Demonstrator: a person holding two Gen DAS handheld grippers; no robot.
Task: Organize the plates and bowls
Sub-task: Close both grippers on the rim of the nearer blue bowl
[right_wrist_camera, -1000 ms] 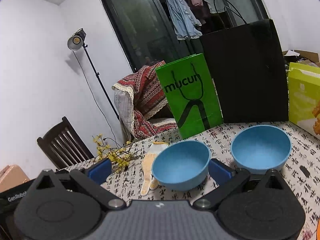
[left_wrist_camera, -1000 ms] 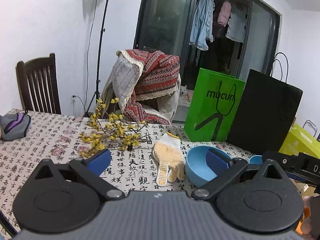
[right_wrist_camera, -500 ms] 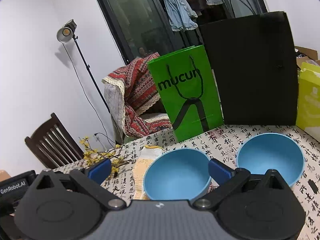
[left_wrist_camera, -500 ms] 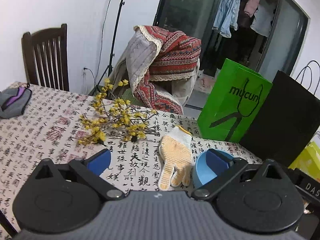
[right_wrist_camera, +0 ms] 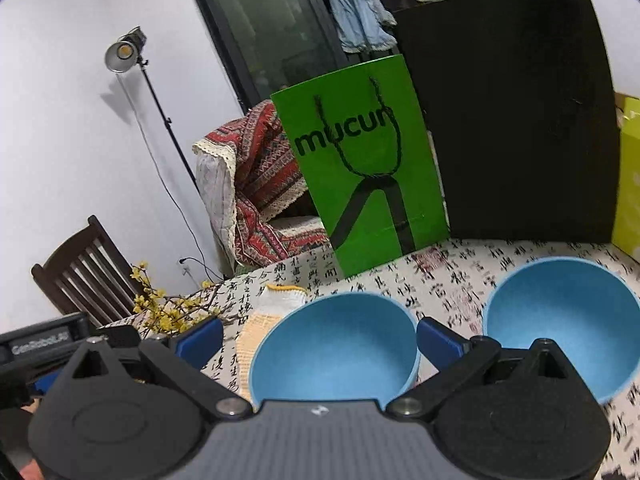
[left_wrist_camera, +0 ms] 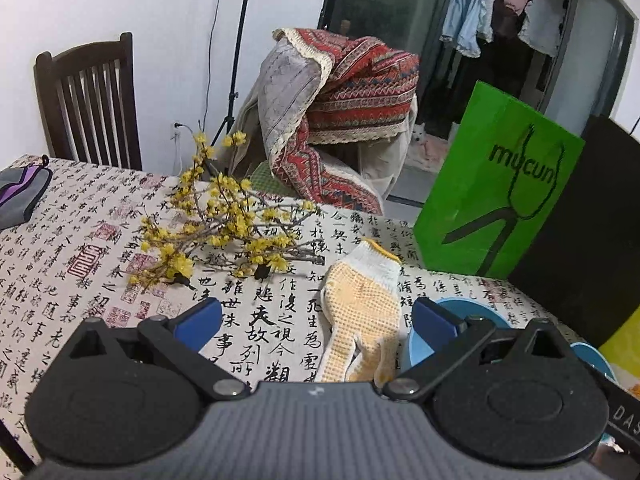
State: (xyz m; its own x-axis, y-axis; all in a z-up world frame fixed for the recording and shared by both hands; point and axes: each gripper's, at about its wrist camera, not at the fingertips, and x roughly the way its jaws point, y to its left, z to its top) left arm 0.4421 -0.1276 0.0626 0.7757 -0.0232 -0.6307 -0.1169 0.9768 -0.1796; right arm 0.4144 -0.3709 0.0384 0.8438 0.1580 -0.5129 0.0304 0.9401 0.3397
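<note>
Right tongs point(right_wrist_camera: 318, 338) nearer, two blue bowls point(right_wrist_camera: 336, 350), one glove point(left_wrist_camera: 360, 312)

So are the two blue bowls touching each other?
Apart. The right wrist view shows patterned tablecloth between the left bowl and the right bowl.

- the left gripper point(left_wrist_camera: 316, 322) was spread wide, its blue fingertips point(left_wrist_camera: 199, 322) well apart and holding nothing.
- it pointed forward, low over the table and tilted slightly down.
- the right gripper point(right_wrist_camera: 320, 340) was also spread wide, blue fingertips point(right_wrist_camera: 438, 342) well apart, gripping nothing.
- the left gripper's black body point(right_wrist_camera: 44, 344) showed at the near left of the right wrist view.
</note>
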